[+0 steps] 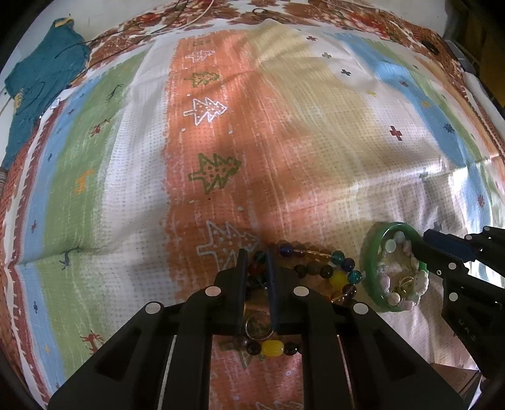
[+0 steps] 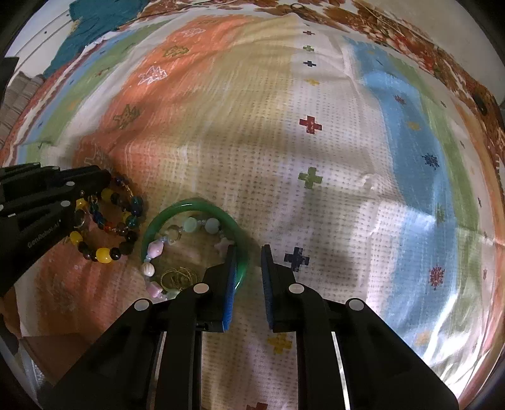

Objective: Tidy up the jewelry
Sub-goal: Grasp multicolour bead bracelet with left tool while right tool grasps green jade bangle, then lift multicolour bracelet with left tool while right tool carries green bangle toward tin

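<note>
A green bangle (image 2: 189,205) lies on the patterned cloth with a pastel bead bracelet (image 2: 154,249) and a thin gold chain (image 2: 178,277) inside its ring. It also shows in the left wrist view (image 1: 369,252). A dark multicoloured bead bracelet (image 2: 107,227) with yellow beads lies to its left. My left gripper (image 1: 256,255) stands over that bracelet (image 1: 328,268), jaws narrowly apart around some of its beads. My right gripper (image 2: 249,252) is open, its left finger over the bangle's right rim, its right finger on bare cloth.
The striped cloth (image 1: 284,126) with tree and cross prints covers the surface. A teal garment (image 1: 41,82) lies at the far left corner. A floral brown fabric (image 1: 347,15) runs along the far edge. A small ring (image 1: 258,326) lies between my left fingers' bases.
</note>
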The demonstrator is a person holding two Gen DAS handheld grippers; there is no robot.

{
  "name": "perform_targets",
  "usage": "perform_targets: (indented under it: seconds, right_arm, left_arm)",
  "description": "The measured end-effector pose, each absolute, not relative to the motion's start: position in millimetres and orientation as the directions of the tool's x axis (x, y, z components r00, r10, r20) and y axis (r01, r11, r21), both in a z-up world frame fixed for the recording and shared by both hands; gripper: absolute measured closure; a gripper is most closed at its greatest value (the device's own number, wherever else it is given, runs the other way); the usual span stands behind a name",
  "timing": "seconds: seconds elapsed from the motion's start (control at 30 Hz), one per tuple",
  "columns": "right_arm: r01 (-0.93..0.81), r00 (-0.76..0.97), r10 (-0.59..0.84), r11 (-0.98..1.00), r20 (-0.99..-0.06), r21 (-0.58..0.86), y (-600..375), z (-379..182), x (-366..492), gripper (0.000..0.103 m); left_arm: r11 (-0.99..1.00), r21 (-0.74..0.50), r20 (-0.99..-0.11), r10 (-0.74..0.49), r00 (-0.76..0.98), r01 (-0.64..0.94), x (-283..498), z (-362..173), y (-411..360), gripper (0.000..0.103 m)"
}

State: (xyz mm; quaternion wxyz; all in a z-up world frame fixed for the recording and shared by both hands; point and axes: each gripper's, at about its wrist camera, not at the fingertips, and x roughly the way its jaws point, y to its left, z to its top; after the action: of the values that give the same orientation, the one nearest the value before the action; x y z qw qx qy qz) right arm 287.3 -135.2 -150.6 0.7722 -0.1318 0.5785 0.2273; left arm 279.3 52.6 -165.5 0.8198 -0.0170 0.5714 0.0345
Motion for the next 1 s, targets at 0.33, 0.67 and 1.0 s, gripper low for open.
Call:
perform_targets:
  seconds: [0.33,0.67,1.0]
  right_arm:
    - [-0.486,0.226,0.229,0.869,-0.947,0.093,-137.3,-146.6,286.9,0.096]
    - [-0.471,0.263,0.239,0.877,-0.935,0.091,-146.0,-125.3,285.7,0.096]
    - [-0.456,0.283,0.278,0.881,-0.918,0.126,-153.2,-103.9,278.2,0.096]
  left_arm:
    - [0.993,-0.026,-0.942,0.014,0.335,-0.115,278.6,-157.9,60.0,0.095]
    - [0.992,-0.042,-0.928,0.005,0.372,-0.116,269.7,-130.4,61.0,0.095]
    - [0.996,-0.033,-0.908,0.005,0.42,-0.085,257.0,-101.7,46.9,0.095]
